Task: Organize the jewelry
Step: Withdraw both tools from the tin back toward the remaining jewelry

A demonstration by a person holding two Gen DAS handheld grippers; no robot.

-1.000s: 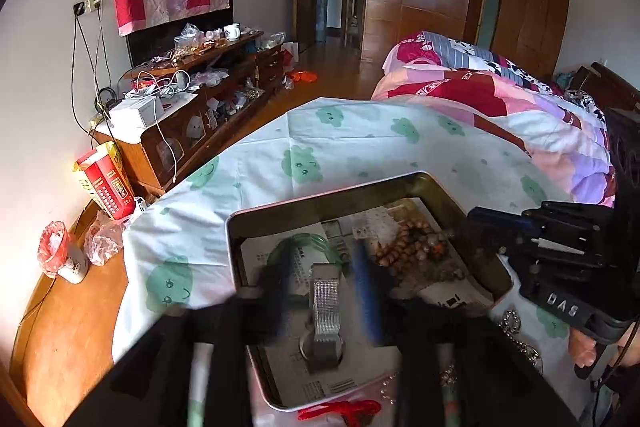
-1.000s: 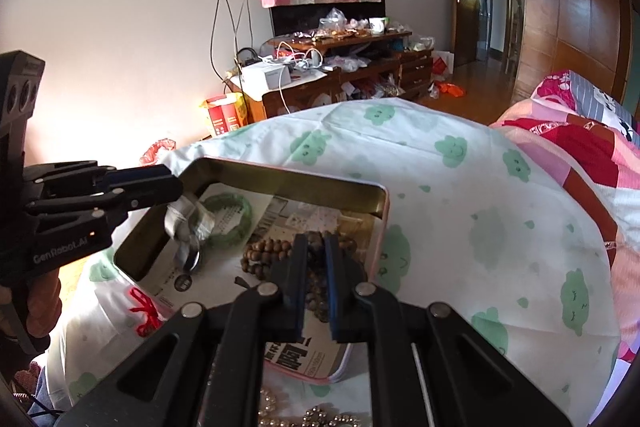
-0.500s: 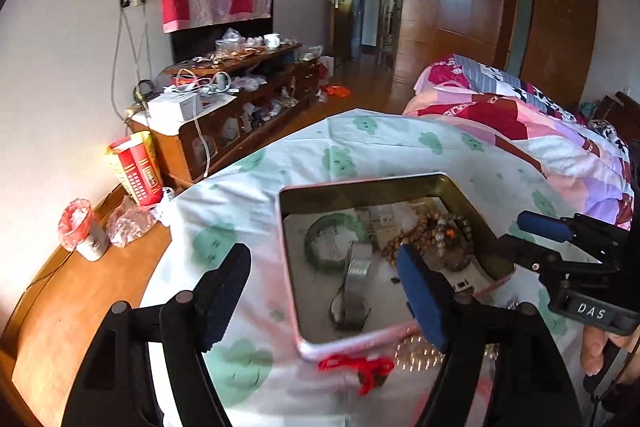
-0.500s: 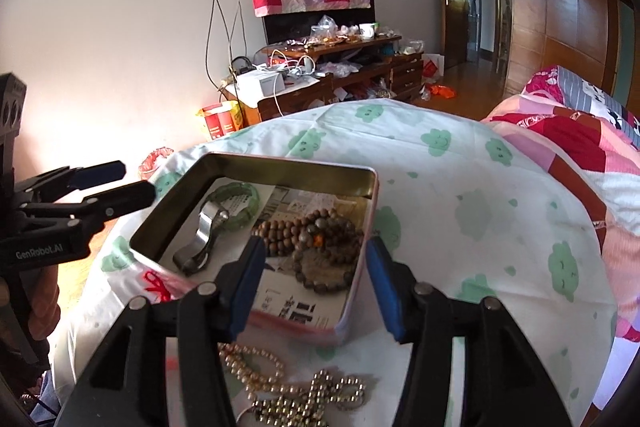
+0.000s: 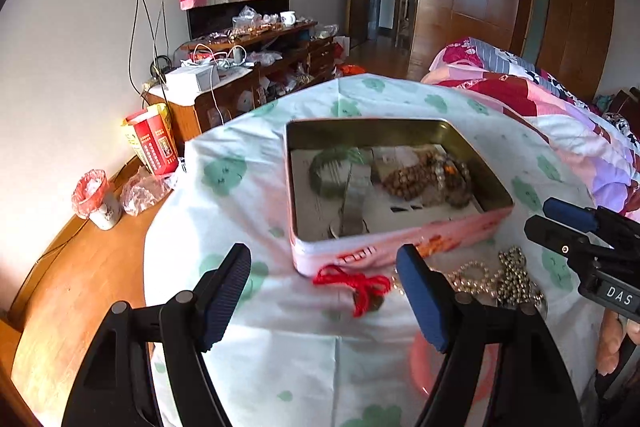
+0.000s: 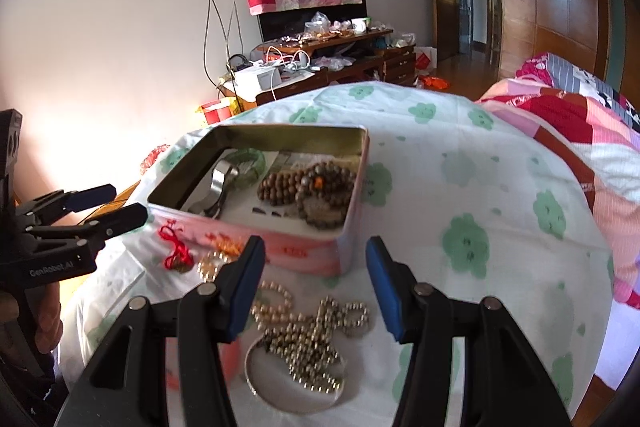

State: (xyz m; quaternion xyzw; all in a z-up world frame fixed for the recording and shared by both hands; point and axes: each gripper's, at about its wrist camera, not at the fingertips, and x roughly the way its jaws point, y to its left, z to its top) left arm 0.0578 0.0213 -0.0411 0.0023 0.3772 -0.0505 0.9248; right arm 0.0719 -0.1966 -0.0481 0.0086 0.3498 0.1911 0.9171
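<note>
Both grippers have drawn back from the pink tin [image 5: 400,251] since a second ago, leaving the silver watch [image 6: 218,187] and wooden beads [image 6: 280,187] inside. Left gripper [image 5: 324,291] stands wide, empty; right gripper [image 6: 316,279] stands partly spread, empty. Pearl strand [image 6: 272,301] and metal bead chain [image 6: 316,339] lie outside (partly hidden by fingers). Red cord [image 5: 356,285] touches the tin's front; the tin's contents are blurred in the left view.
</note>
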